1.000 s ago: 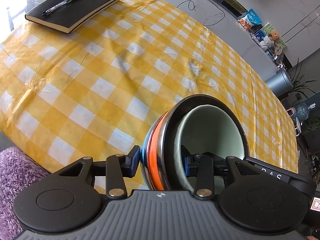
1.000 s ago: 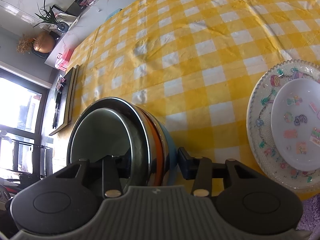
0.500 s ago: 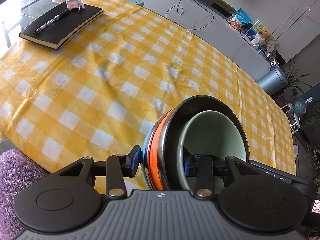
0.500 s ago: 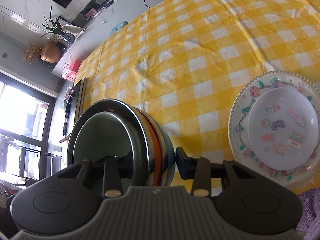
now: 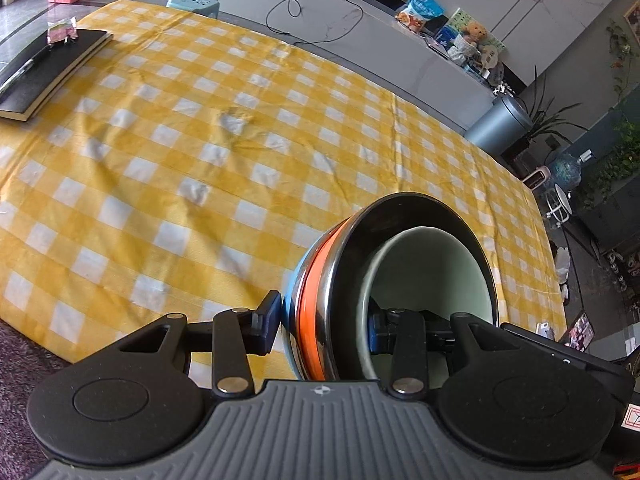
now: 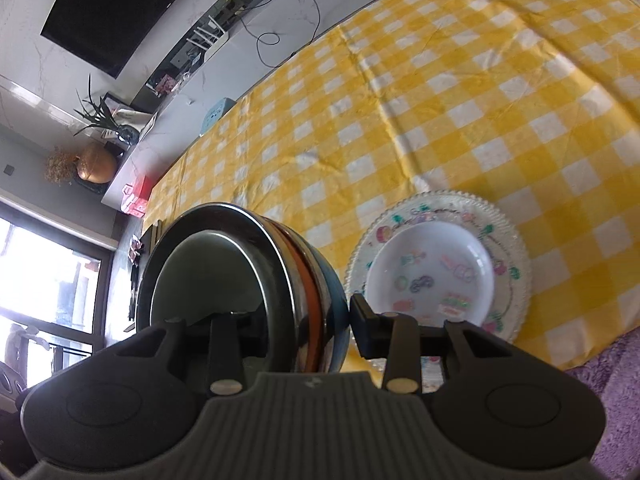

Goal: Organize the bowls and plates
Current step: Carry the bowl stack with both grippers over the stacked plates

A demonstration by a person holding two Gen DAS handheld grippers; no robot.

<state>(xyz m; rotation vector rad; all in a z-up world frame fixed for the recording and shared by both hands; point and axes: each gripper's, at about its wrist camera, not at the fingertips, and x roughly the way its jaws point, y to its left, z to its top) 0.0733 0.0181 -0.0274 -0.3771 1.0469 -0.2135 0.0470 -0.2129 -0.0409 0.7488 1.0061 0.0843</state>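
Steel-rimmed, the nested stack of bowls [image 5: 400, 280], pale green inside metal with orange and blue rims outside, hangs tilted above the yellow checked surface [image 5: 200, 160]. Left tongs [image 5: 324, 328] are clamped on its wall, one finger inside, one outside. Right tongs [image 6: 296, 320] grip the opposite wall likewise. Beside them, a white patterned plate [image 6: 430, 276] rests on a larger beaded plate [image 6: 516, 256].

Yellow-and-white checked tablecloth [image 5: 200, 152], orange, blue and steel nested bowls [image 5: 320, 280], white plate [image 6: 432, 272] with coloured motifs
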